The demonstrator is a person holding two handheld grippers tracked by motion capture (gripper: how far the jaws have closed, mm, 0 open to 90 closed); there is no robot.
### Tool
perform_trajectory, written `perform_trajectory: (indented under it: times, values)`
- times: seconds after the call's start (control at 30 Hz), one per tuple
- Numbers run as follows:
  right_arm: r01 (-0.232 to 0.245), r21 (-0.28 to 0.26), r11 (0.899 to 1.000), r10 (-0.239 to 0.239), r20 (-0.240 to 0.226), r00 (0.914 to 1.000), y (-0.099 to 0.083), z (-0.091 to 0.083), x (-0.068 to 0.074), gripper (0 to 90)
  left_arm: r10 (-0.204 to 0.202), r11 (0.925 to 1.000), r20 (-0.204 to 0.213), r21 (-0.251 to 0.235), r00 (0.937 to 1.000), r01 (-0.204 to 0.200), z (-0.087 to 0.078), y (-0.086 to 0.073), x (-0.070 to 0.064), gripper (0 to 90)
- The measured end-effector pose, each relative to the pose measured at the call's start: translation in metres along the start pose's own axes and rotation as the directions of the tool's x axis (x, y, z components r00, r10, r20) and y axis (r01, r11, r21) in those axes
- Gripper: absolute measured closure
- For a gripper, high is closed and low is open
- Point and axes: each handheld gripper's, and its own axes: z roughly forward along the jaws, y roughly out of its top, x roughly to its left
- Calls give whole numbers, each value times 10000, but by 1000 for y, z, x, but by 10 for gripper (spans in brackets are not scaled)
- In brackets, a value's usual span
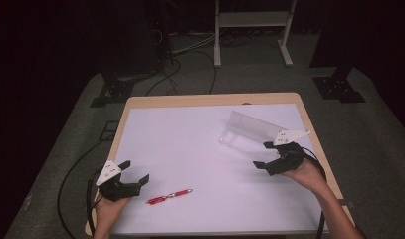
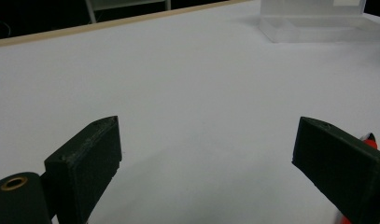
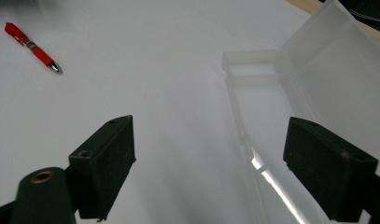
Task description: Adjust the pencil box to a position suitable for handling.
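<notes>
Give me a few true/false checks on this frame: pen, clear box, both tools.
1. The red pen lies flat on the white table top, apart from the box. True.
2. The left tool is shut on the pen. False: its jaws stand open with nothing between them; the pen lies just beside it.
3. The clear plastic box has its lid open. True.
4. The pen is inside the box. False: the box looks empty.
5. The right tool is open, near the box. True.
</notes>
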Motion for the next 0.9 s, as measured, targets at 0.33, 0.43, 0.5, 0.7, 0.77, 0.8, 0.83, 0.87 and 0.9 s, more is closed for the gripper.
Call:
perform_trajectory:
  times: [0.33, 0.43, 0.5, 0.7, 0.77, 0.8, 0.83, 0.87, 0.9]
  values:
    - [161, 237, 9996, -158, -109, 9998, 14, 18, -4, 161, -24, 10000, 161, -25, 9999, 24, 0, 0, 0, 74]
    - [155, 312, 9994, -151, -146, 9998, 15, 22, -5, 162, 8, 10000, 188, 17, 9998, -8, 0, 0, 0, 74]
    - [128, 375, 9992, -122, -181, 9998, 17, 26, -7, 162, -14, 10000, 209, -22, 9998, 14, 0, 0, 0, 73]
    - [73, 525, 9986, -65, -153, 9999, 18, 38, -15, 195, -68, 9999, 254, -77, 9997, 70, -1, 0, 0, 74]
    - [33, 660, 9978, -22, -156, 9999, 18, 42, -17, 201, -74, 9999, 246, -92, 9997, 77, -1, 0, 1, 74]
    - [33, 660, 9978, -22, -156, 9999, 18, 42, -17, 201, -74, 9999, 246, -92, 9997, 77, -1, 0, 1, 74]
    - [66, 707, 9975, -56, -145, 9999, 18, 44, -19, 204, -72, 9999, 259, -81, 9996, 74, -1, 0, 1, 74]
    - [3, 759, 9971, 7, -132, 9999, 17, 49, -22, 218, -48, 10000, 276, -25, 9996, 49, -1, 0, 1, 74]
    - [3, 759, 9971, 7, -132, 9999, 17, 49, -22, 218, -48, 10000, 276, -25, 9996, 49, -1, 0, 1, 74]
